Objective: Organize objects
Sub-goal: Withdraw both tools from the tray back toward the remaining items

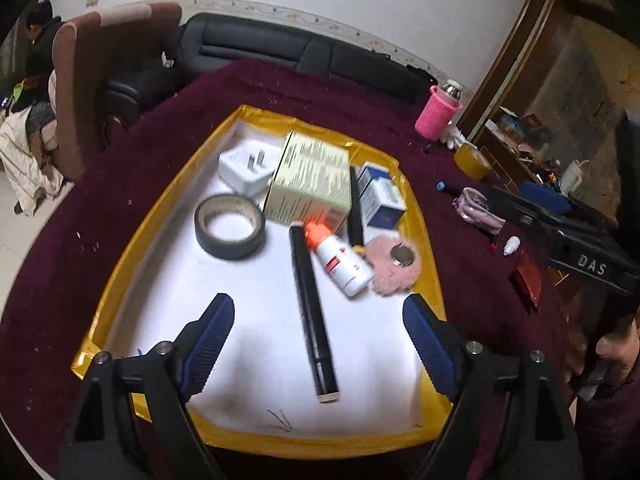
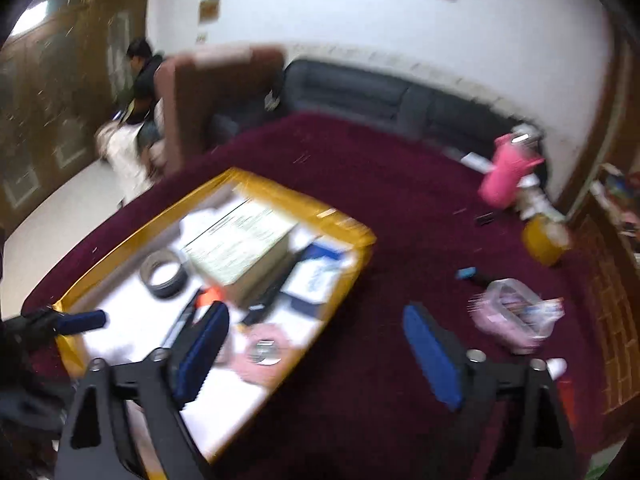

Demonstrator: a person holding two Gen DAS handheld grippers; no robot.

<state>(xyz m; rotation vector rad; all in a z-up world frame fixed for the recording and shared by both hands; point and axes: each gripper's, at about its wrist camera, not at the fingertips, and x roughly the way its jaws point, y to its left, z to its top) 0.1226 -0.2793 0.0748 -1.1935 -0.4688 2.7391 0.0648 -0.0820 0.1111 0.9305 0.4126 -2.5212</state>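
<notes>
A white tray with a yellow taped rim [image 1: 132, 240] lies on the maroon cloth. In it are a black tape roll [image 1: 230, 226], a white plug adapter [image 1: 245, 168], a pale green box [image 1: 312, 178], a blue-white box [image 1: 380, 196], a long black pen [image 1: 312, 312], a white bottle with an orange cap [image 1: 340, 264] and a pink fluffy pad with a coin cell [image 1: 394, 266]. My left gripper [image 1: 320, 316] is open and empty over the tray's near end. My right gripper [image 2: 316, 328] is open and empty over the tray's right rim [image 2: 316, 320]; this view is blurred.
On the cloth right of the tray lie a clear pink pouch [image 2: 516, 316], a small white dropper bottle [image 1: 512, 246], a blue-capped item [image 1: 442, 187], a yellow tape roll [image 1: 472, 160] and a pink-sleeved bottle [image 1: 438, 110]. A dark sofa [image 1: 260, 48] and a brown chair [image 1: 100, 60] stand behind.
</notes>
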